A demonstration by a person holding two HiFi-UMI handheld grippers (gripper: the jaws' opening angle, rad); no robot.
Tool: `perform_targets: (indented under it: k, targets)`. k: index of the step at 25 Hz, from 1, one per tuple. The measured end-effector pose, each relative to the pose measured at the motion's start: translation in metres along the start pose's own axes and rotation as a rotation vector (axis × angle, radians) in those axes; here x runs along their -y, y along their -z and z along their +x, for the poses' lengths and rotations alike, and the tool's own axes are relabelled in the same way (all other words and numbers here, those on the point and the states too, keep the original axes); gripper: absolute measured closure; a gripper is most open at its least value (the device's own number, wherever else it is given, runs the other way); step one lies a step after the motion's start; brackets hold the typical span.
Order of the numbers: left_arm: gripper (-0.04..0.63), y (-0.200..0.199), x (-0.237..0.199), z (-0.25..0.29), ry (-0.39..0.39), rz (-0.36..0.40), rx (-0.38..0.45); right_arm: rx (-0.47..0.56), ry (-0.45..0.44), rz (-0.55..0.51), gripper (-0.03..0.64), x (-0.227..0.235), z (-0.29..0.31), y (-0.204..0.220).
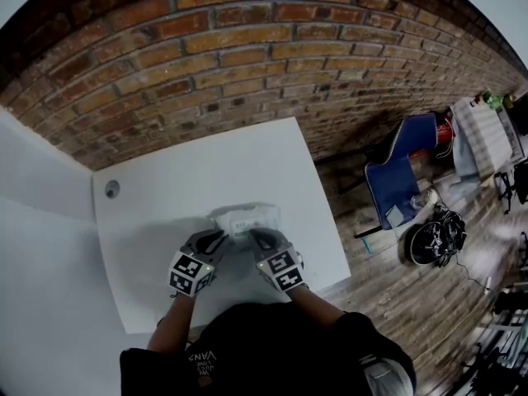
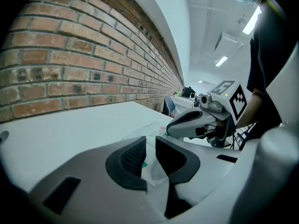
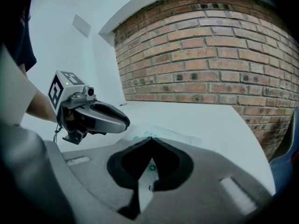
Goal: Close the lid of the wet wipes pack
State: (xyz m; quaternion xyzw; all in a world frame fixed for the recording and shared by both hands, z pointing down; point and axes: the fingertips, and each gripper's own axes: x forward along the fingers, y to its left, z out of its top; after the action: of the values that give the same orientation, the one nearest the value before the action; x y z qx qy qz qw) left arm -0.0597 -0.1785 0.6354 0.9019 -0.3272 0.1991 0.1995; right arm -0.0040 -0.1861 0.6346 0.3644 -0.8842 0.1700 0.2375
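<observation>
The white, soft plastic-film wet wipes pack with green print is seen lying flat near the middle of the white worktop, just in front of the person. Its lid cannot be made out clearly in any view, so whether the flap is up or already down cannot be told.

The pack's left end is pinched by the left hand-held gripper. In the left gripper view a fold of the film is seen caught in the narrow gap between its jaws. The right hand-held gripper is set against the pack's right part. Its jaws are pressed together at the tips, with the printed film showing under them. Whether any film is trapped there cannot be told.

The step in hand is judged to be the closing itself, with the pack steadied from the left and worked from the right. The next move is likely to call for the closed right tips to be pressed down and drawn along the flap while the left hold is kept, so that the light pack is not dragged across the worktop.

A red brick wall is seen behind the worktop.
</observation>
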Motion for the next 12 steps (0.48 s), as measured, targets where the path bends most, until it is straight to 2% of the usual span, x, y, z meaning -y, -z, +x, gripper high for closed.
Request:
perform_targets:
  k: [3,12]
  targets:
    - [0.522,0.002,0.0,-0.002,-0.013,-0.048,0.02,-0.003,0.005,-0.002,0.618,0.0,0.0,0.001]
    - [0.523,0.014,0.002,-0.003,-0.032,-0.115,0.016,-0.036,0.018,-0.055,0.618,-0.003,0.0,0.005]
